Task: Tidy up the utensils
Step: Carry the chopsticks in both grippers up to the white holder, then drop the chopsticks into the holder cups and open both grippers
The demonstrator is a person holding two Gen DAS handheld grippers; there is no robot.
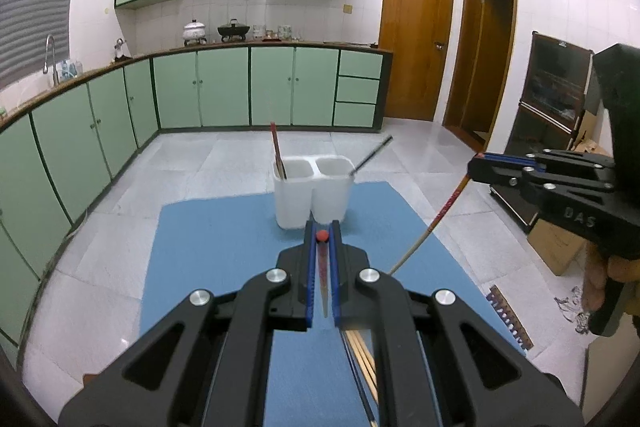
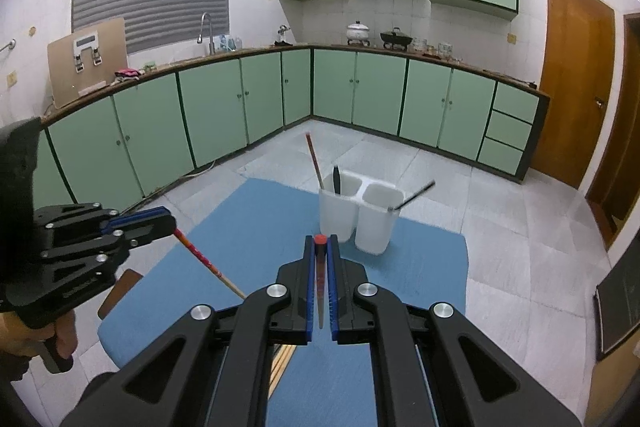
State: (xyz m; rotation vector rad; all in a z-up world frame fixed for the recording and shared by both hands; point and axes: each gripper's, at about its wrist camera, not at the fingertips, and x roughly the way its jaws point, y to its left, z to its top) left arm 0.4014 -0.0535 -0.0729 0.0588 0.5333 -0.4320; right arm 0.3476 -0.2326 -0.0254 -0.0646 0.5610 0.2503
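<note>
Two hand-held grippers [image 1: 322, 259] [image 2: 320, 263]; one two-compartment holder [image 1: 312, 195]; two held chopsticks [image 1: 322, 279] [image 2: 320, 283].

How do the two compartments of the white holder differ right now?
The left compartment of the white plastic two-cup holder holds a red-topped chopstick and a black utensil, both steep. The right compartment holds one dark chopstick, leaning far right. They share shape and colour.
</note>
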